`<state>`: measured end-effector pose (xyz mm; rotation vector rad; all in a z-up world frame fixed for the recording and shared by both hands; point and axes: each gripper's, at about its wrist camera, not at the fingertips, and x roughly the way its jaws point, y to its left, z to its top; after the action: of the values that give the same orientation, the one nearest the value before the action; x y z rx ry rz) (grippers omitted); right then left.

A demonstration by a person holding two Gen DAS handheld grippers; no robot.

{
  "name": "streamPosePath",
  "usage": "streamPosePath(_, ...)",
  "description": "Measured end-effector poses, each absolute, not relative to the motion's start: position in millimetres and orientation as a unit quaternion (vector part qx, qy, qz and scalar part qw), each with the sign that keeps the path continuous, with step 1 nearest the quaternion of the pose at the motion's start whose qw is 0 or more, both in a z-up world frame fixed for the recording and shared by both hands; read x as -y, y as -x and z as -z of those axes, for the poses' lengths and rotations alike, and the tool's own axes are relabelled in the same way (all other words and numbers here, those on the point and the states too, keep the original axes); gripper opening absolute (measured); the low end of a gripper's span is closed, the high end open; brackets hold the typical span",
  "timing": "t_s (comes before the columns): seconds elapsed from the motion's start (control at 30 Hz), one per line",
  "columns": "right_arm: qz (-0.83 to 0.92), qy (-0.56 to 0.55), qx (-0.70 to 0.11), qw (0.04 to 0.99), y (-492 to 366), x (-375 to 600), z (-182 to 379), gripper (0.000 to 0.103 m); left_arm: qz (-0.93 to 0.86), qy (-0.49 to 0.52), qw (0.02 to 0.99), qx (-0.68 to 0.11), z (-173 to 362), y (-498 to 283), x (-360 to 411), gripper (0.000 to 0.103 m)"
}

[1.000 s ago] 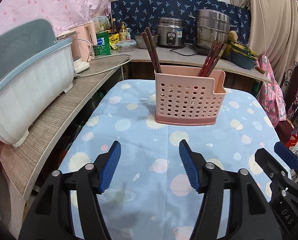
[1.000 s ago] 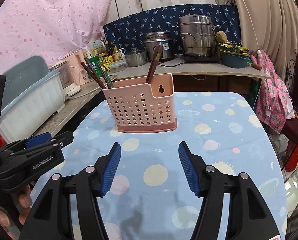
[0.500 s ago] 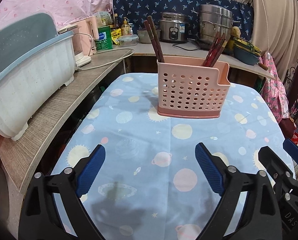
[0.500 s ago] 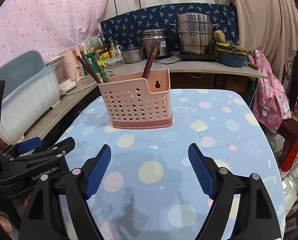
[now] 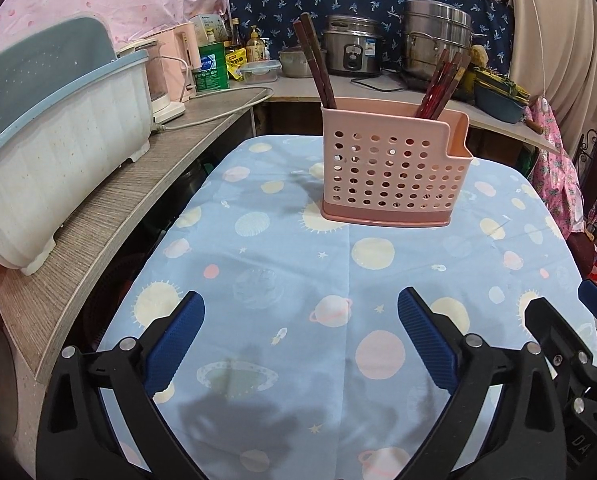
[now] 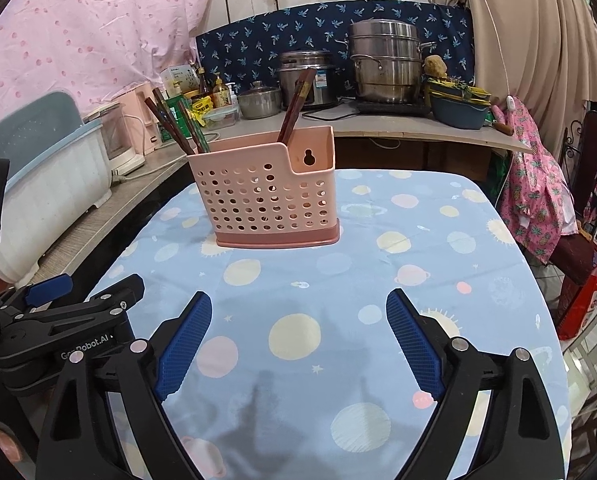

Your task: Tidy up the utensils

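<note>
A pink perforated utensil holder (image 5: 394, 168) stands upright on the blue planet-print tablecloth (image 5: 338, 280); it also shows in the right wrist view (image 6: 270, 196). Dark red-brown chopsticks (image 5: 316, 66) lean in its left end and several more chopsticks (image 5: 442, 84) in its right end. In the right wrist view, chopsticks (image 6: 170, 124) stick out left and another pair (image 6: 296, 106) right. My left gripper (image 5: 300, 334) is open and empty, well short of the holder. My right gripper (image 6: 298, 334) is open and empty too, beside the left gripper (image 6: 70, 312).
A white and blue dish rack (image 5: 50, 148) sits on the wooden side counter (image 5: 110, 216) at left. Pots, a rice cooker (image 5: 352, 52) and bottles stand on the back counter. A pink cloth (image 6: 538, 200) hangs past the table's right edge.
Both grippers have opened wider, and both have pulled back a little from the holder. The holder and chopsticks have not moved.
</note>
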<state>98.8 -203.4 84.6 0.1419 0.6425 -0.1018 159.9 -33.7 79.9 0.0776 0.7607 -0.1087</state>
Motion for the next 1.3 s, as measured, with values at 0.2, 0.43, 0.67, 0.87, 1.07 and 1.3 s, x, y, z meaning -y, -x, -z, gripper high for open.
streamPosePath(0.2, 0.053, -0.062, -0.318, 0.945, -101, 201, -81, 0.09, 0.053, -0.042, 0.926, -0.372, -77, -162, 36, 0.094)
streamPosePath(0.43, 0.056, -0.061, -0.323, 0.943, -103, 200, -77, 0.09, 0.053, -0.044, 0.925, -0.375, -74, -165, 37, 0.094)
streamPosePath(0.67, 0.061, -0.064, -0.328, 0.941, -107, 202, -74, 0.09, 0.049, -0.051, 0.925, -0.374, -71, -167, 39, 0.094)
streamPosePath(0.87, 0.063, -0.064, -0.331, 0.939, -109, 202, -72, 0.091, 0.05, -0.054, 0.925, -0.374, -70, -167, 41, 0.094)
streamPosePath(1.07, 0.065, -0.066, -0.333, 0.938, -111, 204, -70, 0.091, 0.05, -0.055, 0.925, -0.374, -70, -168, 42, 0.094)
streamPosePath(1.3, 0.065, -0.065, -0.334, 0.938, -113, 204, -69, 0.091, 0.049, -0.057, 0.924, -0.375, -69, -171, 44, 0.094)
